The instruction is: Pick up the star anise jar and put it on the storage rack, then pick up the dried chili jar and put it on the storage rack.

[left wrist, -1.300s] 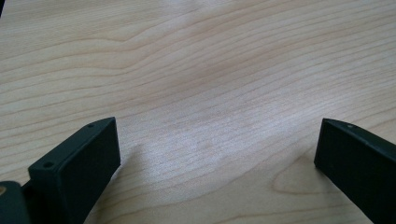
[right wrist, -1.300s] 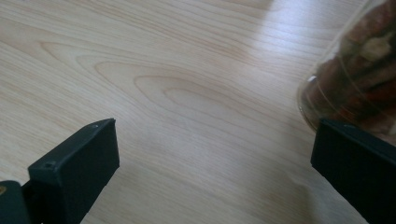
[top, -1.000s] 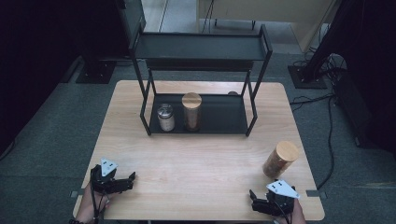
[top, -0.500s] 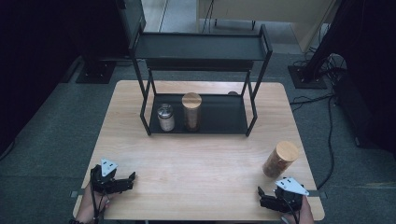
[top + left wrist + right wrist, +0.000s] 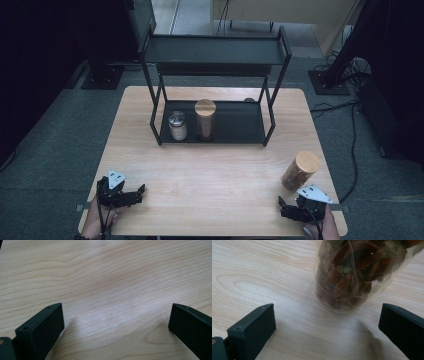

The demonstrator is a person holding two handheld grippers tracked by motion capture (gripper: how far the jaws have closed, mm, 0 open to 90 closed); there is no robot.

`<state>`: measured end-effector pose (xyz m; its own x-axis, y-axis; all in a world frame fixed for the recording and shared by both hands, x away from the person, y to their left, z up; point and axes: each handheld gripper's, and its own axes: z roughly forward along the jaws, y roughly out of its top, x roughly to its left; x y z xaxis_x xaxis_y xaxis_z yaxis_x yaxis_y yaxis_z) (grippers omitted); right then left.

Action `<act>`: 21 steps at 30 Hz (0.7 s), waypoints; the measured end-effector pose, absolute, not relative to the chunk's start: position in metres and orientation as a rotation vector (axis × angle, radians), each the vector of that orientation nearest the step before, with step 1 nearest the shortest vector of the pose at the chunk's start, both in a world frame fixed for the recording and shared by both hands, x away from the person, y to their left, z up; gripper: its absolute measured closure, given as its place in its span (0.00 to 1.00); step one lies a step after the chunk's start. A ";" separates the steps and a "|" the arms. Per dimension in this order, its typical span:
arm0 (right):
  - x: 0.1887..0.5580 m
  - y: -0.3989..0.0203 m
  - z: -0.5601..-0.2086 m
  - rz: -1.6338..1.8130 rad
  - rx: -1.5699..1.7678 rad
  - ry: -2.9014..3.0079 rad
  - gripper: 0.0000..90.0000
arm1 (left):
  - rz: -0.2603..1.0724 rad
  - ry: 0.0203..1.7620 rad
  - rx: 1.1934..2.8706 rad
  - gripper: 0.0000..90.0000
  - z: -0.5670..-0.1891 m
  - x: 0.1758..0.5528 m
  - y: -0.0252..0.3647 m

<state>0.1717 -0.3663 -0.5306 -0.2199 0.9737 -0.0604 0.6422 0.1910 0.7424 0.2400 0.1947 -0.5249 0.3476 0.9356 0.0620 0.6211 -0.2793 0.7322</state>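
Firstly, lower left of the high view: left gripper, held in a hand at the near edge of the wooden table, jaws spread wide over bare wood, nothing between them (confirmed in the left gripper view, left gripper).

Centre, upper half: black two-tier rack standing on the table. On its lower shelf, small metal-lidded jar just beside a taller wooden-lidded jar, both upright.

Lower right: clear jar with wooden lid, upright on the table, dark reddish-brown contents. Just below it, right gripper, jaws wide apart, gripping nothing.

Right gripper view: right gripper open, the clear jar standing just ahead of the gap, apart from both jaws.
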 end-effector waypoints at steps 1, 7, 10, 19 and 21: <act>0.172 -0.366 -0.530 0.808 1.505 1.937 0.01 | 0.665 1.352 2.003 0.01 -0.525 0.240 0.195; 0.175 -0.365 -0.530 0.818 1.489 1.961 0.01 | 0.670 1.352 2.002 0.01 -0.525 0.240 0.195; 0.178 -0.365 -0.529 0.836 1.496 1.968 0.00 | 0.669 1.352 2.001 0.01 -0.525 0.240 0.195; 0.187 -0.367 -0.529 0.834 1.523 1.941 0.00 | 0.667 1.352 2.003 0.01 -0.525 0.240 0.195; 0.190 -0.367 -0.529 0.824 1.525 1.936 0.00 | 0.669 1.352 2.003 0.01 -0.525 0.240 0.194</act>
<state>0.1896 -0.3672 -0.5289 -0.2168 0.9754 -0.0394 0.6476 0.1739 0.7419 0.2399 0.1945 -0.5249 0.3467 0.9357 0.0650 0.6195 -0.2805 0.7331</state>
